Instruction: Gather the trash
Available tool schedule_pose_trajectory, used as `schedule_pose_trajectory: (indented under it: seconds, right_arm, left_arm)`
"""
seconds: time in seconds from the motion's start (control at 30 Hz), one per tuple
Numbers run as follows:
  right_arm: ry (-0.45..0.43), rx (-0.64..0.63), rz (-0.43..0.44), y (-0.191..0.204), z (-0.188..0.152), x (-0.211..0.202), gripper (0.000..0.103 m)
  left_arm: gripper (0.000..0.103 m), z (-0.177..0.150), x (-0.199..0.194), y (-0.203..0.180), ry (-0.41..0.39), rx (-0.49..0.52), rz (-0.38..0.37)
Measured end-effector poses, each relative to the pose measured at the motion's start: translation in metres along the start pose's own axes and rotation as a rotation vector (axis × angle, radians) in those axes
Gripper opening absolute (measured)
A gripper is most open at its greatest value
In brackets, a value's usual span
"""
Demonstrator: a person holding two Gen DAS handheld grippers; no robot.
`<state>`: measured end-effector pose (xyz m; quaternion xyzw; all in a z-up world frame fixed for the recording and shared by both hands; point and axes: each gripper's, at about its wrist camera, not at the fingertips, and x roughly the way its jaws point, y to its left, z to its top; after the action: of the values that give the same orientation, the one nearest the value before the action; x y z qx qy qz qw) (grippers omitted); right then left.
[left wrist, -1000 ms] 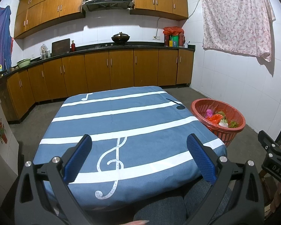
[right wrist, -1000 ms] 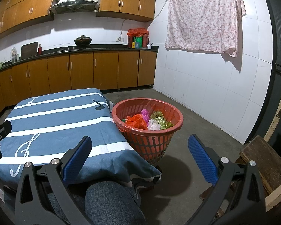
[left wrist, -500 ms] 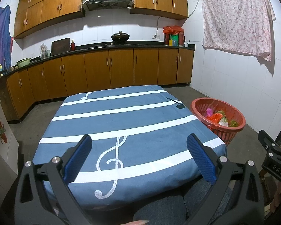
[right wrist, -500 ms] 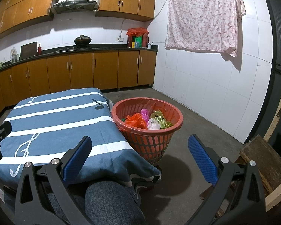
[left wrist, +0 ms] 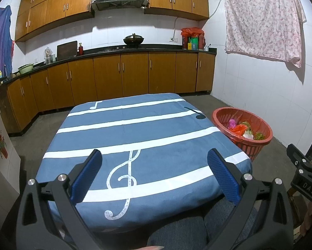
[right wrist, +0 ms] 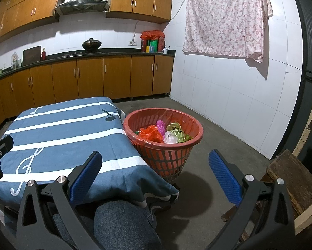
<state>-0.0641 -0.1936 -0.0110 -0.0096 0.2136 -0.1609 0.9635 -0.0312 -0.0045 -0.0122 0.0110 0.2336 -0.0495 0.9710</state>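
Note:
A red plastic basket (right wrist: 172, 158) stands on the floor at the table's right corner and holds crumpled trash bags (right wrist: 162, 132), orange, pink, white and green-gold. It also shows in the left wrist view (left wrist: 258, 145). The table wears a blue cloth with white stripes and music notes (left wrist: 135, 129), with no trash on it. My left gripper (left wrist: 154, 166) is open and empty over the table's near edge. My right gripper (right wrist: 156, 167) is open and empty, held low near the table corner, short of the basket.
Wooden kitchen cabinets (left wrist: 122, 77) with a dark counter line the back wall. A floral cloth (right wrist: 224, 18) hangs on the white tiled right wall. A wooden stool (right wrist: 291, 179) stands at the right. The person's knee in jeans (right wrist: 122, 225) is below the right gripper.

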Motion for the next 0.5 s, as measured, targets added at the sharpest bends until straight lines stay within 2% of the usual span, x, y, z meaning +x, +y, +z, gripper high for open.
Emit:
schedule_pose_trajectory:
  seconds: [0.5]
  right_arm:
    - [0.001, 0.0, 0.0, -0.001, 0.0006, 0.0, 0.101]
  left_arm:
    - [0.099, -0.0018, -0.0003, -0.0007, 0.005, -0.001, 0.002]
